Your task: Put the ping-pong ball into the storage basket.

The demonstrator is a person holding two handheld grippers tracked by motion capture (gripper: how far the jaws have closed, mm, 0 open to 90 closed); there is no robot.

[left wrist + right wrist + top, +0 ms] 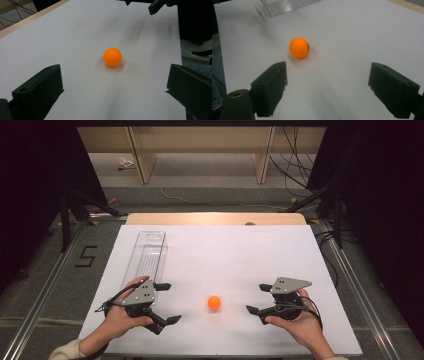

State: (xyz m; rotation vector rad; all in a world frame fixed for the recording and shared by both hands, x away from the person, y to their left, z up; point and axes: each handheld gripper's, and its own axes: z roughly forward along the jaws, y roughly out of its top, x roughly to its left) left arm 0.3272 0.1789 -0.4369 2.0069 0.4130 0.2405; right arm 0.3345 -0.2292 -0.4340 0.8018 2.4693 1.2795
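Note:
An orange ball [214,302] lies on the white table top [225,255], between my two grippers and touching neither. My left gripper [167,303] rests to the ball's left, pointing right at it, jaws wide open and empty. In the left gripper view the ball [112,57] sits a little ahead of the open left gripper [113,80]. My right gripper [256,298] rests to the ball's right, pointing left, also open and empty. In the right gripper view the ball [299,47] lies ahead and left of centre of the open right gripper [328,75].
A long clear plastic tray [146,257] lies along the table's left side, just beyond my left hand; its end also appears in the right gripper view [284,5]. The table's front edge runs close under both hands. Black stand legs [65,220] and cables flank the table.

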